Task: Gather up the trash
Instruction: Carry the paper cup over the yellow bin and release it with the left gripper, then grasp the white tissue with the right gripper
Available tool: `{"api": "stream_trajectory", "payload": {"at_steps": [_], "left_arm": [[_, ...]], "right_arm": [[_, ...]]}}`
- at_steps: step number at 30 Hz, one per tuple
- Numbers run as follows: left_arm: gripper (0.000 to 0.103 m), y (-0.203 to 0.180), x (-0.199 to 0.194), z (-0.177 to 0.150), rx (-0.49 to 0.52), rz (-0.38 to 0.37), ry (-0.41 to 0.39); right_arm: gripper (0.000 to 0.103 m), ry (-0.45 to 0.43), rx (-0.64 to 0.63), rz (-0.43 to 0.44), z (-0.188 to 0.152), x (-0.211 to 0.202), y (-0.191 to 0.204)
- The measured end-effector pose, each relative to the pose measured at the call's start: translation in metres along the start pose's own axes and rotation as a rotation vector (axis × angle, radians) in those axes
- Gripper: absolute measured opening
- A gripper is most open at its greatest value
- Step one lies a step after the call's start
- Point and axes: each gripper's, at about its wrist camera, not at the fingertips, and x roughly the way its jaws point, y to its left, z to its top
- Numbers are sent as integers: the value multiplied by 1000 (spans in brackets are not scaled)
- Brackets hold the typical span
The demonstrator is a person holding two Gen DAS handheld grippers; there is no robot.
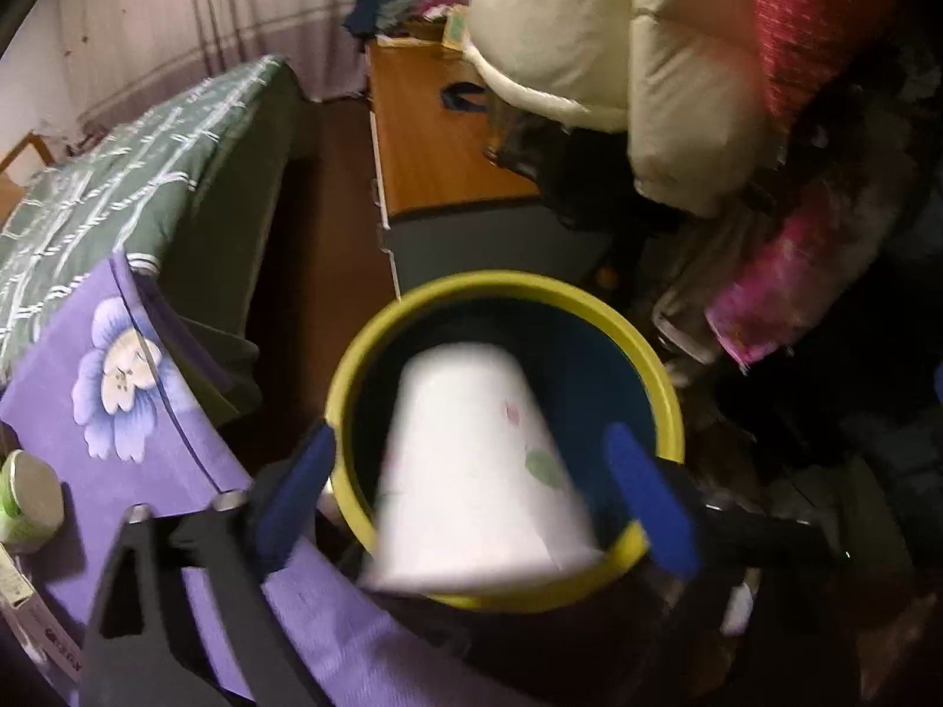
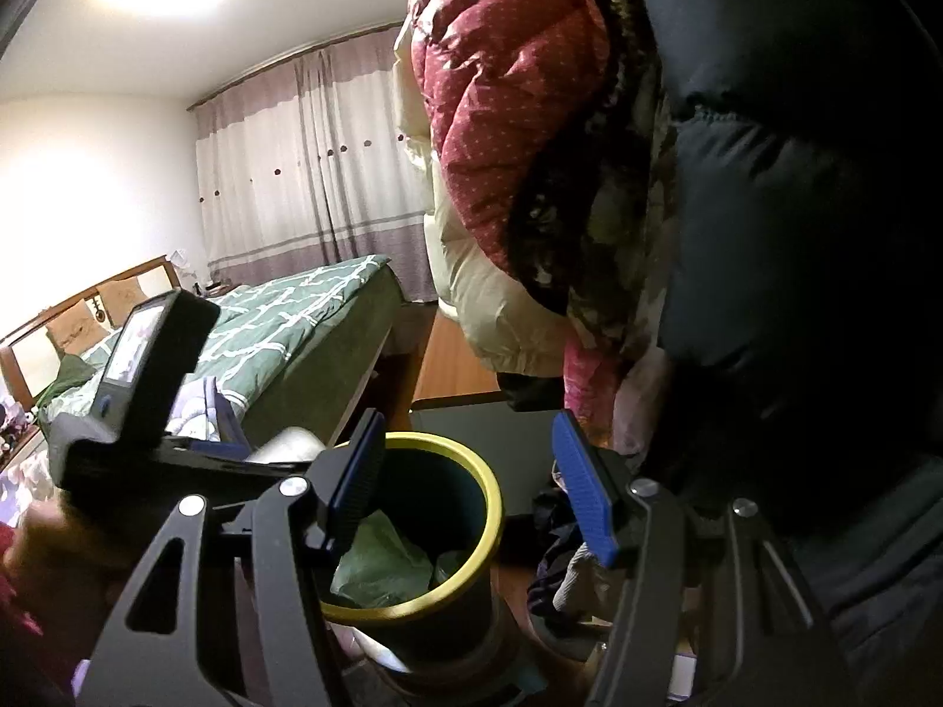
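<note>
One blurred white paper cup (image 1: 471, 465), flower-printed, hangs untouched between the wide-apart left gripper (image 1: 471, 495).

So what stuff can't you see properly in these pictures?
- White paper cup, left wrist view: motion-blurred, so its print is unclear.
- Bin bottom, right wrist view: a green bag covers it, and the right tool blocks the near side.
- Green tub, left wrist view: cut off by the edge.

Purple flowered tabletop (image 1: 71, 353) with a small green-rimmed pot (image 1: 26, 501).
</note>
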Motion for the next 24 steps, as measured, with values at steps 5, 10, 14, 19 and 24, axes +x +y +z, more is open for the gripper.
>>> {"api": "stream_trajectory", "payload": {"at_steps": [5,10,14,19,24], "left_arm": [[94,33,-34,-9,-79,-10,-62],[97,94,-109,-58,-162,93,-208],[98,157,-159,-121,-270,205,-277],[98,232,-212,-206,-412,399,-343],[98,309,-246,-277,-576,553,-361]], "right_arm": [[60,-3,-6,19,0,3,12],[60,9,-14,80,0,15,42],[60,21,-22,137,0,32,76],[60,47,-56,216,1,48,131],[60,81,-125,332,-2,55,202]]}}
